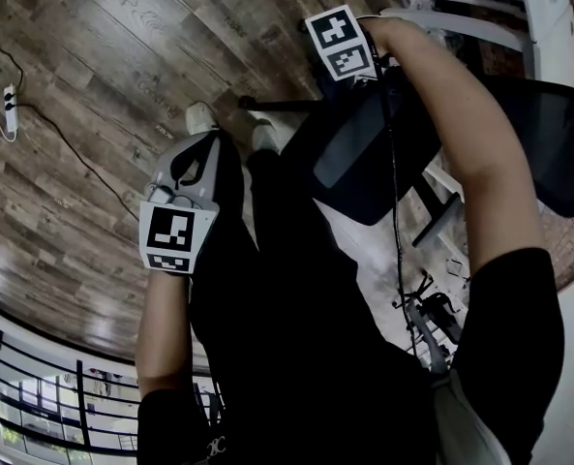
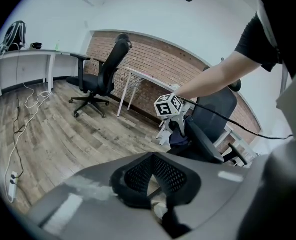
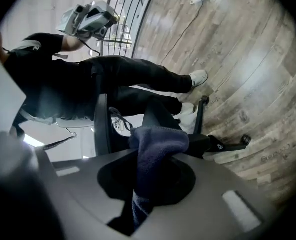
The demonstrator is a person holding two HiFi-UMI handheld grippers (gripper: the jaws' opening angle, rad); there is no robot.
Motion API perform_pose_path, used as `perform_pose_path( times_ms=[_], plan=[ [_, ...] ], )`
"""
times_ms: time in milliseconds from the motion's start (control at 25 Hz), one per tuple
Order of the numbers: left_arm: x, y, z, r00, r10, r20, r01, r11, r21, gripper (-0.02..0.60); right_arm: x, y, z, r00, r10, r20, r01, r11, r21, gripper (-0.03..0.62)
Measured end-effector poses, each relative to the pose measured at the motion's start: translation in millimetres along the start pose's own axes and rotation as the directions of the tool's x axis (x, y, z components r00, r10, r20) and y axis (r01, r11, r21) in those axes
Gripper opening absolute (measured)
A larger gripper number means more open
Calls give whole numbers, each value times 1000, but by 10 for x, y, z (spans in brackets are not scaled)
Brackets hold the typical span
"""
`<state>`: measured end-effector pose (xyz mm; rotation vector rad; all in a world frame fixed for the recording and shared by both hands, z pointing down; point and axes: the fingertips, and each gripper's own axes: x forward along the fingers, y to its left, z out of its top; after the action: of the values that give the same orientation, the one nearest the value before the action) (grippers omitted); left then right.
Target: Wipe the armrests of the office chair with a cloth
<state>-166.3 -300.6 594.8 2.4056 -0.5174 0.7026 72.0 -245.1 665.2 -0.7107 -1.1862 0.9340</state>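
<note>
Head view: my right tongs (image 1: 345,54) reach down to the chair (image 1: 364,163) on the plank floor (image 1: 83,76), while the left tongs (image 1: 197,153) hang aside. Left gripper view: its jaws are pressed together on nothing. The cloth (image 2: 179,139) lies against an armrest (image 2: 203,143), with a brick wall (image 2: 152,64) and a spare chair (image 2: 102,76) behind. Right gripper view: the jaws pinch the cloth. I judge one armrest is mid-wipe; I cannot tell whether the other is done.

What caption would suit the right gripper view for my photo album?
Right gripper shut on a dark blue cloth, close to the black office chair, wooden floor beyond.
</note>
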Motion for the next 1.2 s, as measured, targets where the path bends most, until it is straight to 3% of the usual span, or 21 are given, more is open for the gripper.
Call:
perform_pose_path(
  times_ms=[200, 560, 760, 1000, 1200],
  plan=[
    [44, 96, -40, 1000, 8, -8, -8, 1000, -19, 5, 77, -109, -46, 999, 33, -4, -33, 999, 23, 48],
    [61, 239, -224, 999, 22, -24, -23, 999, -49, 5, 341, -697, -96, 995, -101, 20, 98, 990, 98, 48],
    [59, 311, -338, 999, 24, -36, -26, 998, -49, 5, 473, -1060, 26, 981, -177, 81, 164, 976, 143, 48],
    [93, 348, -523, 998, 19, -57, -23, 998, -58, 5, 596, -1348, 156, 975, -174, 140, 144, 968, 205, 48],
    [106, 359, -642, 998, 13, -64, -18, 997, -80, 5, 727, -1462, 220, 985, -157, 72, 142, 973, 184, 49]
  ],
)
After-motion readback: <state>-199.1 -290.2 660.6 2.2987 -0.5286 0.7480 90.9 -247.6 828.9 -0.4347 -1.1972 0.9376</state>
